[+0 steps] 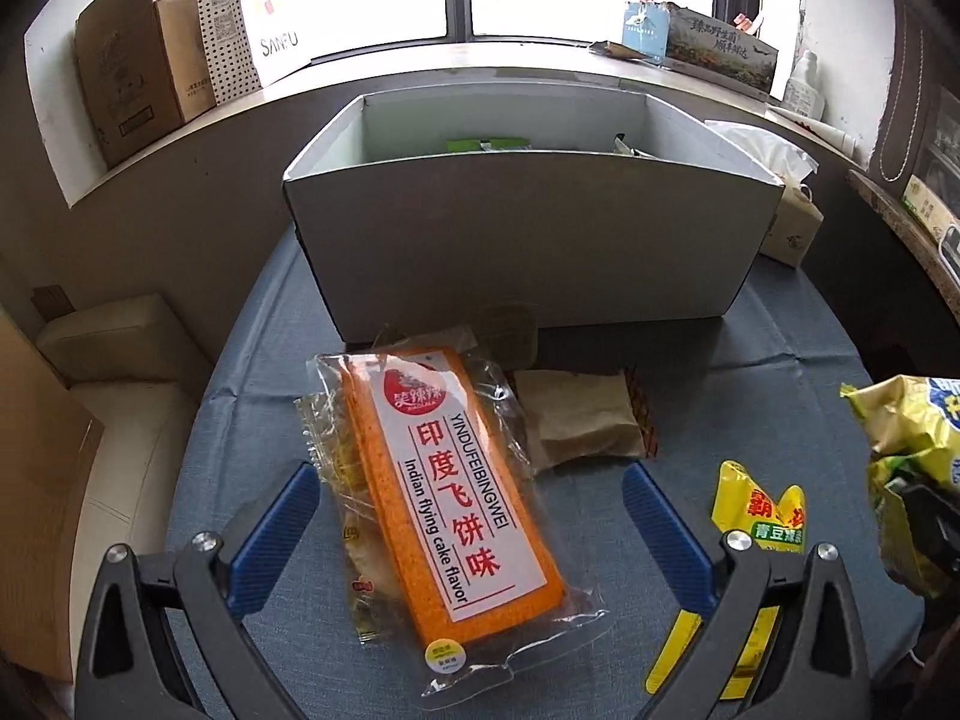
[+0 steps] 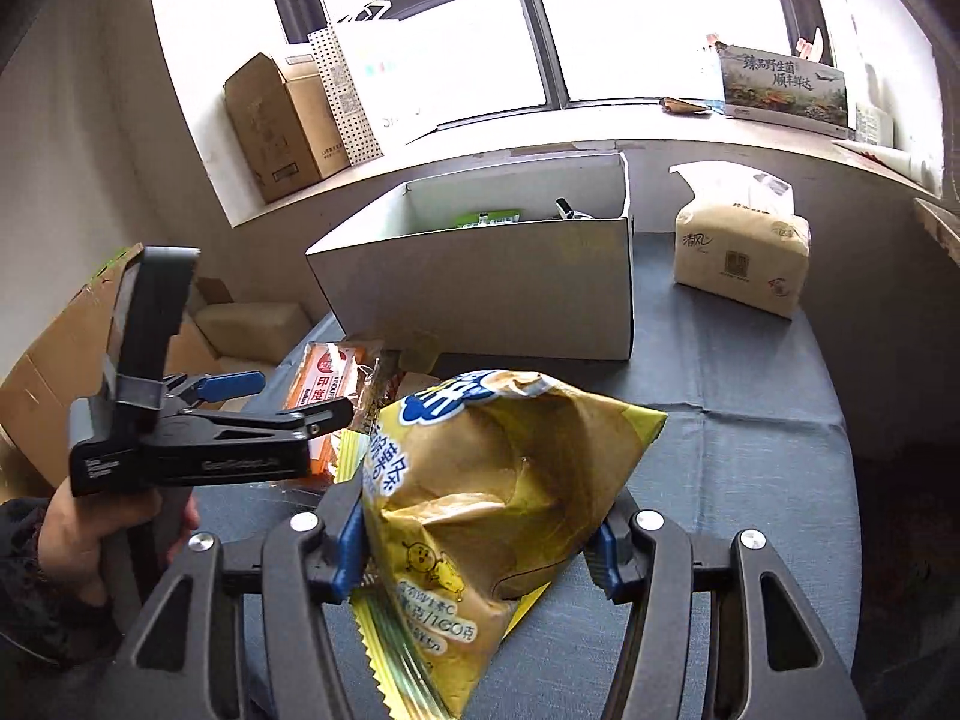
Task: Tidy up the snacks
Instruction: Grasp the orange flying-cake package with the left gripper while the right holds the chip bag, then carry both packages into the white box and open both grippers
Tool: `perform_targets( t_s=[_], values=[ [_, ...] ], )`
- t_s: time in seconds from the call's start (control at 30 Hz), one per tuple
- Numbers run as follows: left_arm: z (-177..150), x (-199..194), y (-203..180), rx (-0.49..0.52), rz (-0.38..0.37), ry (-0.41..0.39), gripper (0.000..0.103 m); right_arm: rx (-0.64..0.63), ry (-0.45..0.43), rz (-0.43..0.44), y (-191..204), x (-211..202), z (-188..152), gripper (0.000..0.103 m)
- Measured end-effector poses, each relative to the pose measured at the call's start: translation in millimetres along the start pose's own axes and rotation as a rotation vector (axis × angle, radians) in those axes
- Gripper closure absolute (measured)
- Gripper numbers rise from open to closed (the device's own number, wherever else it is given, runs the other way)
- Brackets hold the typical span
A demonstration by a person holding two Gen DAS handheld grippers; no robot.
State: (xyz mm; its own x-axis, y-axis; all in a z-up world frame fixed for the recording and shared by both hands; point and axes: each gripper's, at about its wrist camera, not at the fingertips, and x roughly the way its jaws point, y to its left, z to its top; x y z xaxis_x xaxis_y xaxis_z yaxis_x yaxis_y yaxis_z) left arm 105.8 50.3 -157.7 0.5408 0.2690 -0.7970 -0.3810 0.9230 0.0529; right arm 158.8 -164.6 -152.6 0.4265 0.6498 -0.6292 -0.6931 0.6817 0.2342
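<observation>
An orange snack pack [image 1: 447,498] labelled "Indian flying cake flavor" lies on the blue tablecloth [image 1: 780,372], on top of other small packets. My left gripper [image 1: 474,510] is open, its blue fingers on either side of the pack. My right gripper [image 2: 477,546] is shut on a yellow chip bag [image 2: 498,498] and holds it above the cloth; the bag also shows in the left wrist view [image 1: 918,438]. A white cardboard box [image 1: 528,240] with some snacks inside stands behind; it also shows in the right wrist view [image 2: 498,294].
A brown packet [image 1: 582,420] and a small yellow-green packet [image 1: 759,510] lie near the orange pack. A tissue pack [image 2: 741,252] stands right of the box. Cardboard boxes and bags sit on the window sill [image 1: 150,144]. A beige seat [image 1: 126,372] is left of the table.
</observation>
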Motion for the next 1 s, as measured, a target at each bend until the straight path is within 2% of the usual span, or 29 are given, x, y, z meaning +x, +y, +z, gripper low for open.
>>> perform_targets(
  t_s=[0.07,0.17,0.23,0.27,0.3,0.43,0.53,0.67,0.77,1.0],
  values=[
    [-0.8,14.9,-5.9,0.0,0.079,0.031,0.0,0.005,-0.005,-0.005,-1.4,-1.1,-2.8,0.042],
    [-7.1,32.3,-4.6,-0.026,0.103,0.082,0.0,0.012,-0.003,0.002,-4.9,-3.2,-6.8,0.042],
    [-12.6,37.3,-2.7,-0.024,0.09,0.103,0.002,0.016,0.0,0.004,-6.1,-2.6,-8.3,0.042],
    [-14.8,34.8,-0.4,-0.025,0.081,0.095,0.01,0.019,0.002,0.004,-6.5,-2.5,-9.3,0.042],
    [-16.8,29.9,3.1,-0.027,0.078,0.079,0.015,0.02,0.004,0.005,-6.5,-2.1,-10.1,0.041],
    [-22.9,11.2,27.8,-0.062,0.001,0.041,0.041,0.023,0.012,0.006,-6.2,-0.4,-14.2,0.041],
    [-27.5,-5.7,45.8,-0.074,-0.089,0.014,0.042,0.025,0.02,0.007,-3.9,2.0,-16.1,0.041],
    [-36.0,-33.0,67.5,-0.08,-0.157,-0.031,0.043,0.009,0.028,0.01,2.5,5.1,-16.3,0.041],
    [-37.0,-50.3,75.7,-0.078,-0.261,-0.049,0.043,-0.006,0.041,0.015,8.5,9.2,-17.3,0.041],
    [-16.4,-83.6,78.7,-0.043,-0.344,-0.153,0.043,-0.03,0.032,0.022,18.5,12.0,-10.5,0.041]
  ],
)
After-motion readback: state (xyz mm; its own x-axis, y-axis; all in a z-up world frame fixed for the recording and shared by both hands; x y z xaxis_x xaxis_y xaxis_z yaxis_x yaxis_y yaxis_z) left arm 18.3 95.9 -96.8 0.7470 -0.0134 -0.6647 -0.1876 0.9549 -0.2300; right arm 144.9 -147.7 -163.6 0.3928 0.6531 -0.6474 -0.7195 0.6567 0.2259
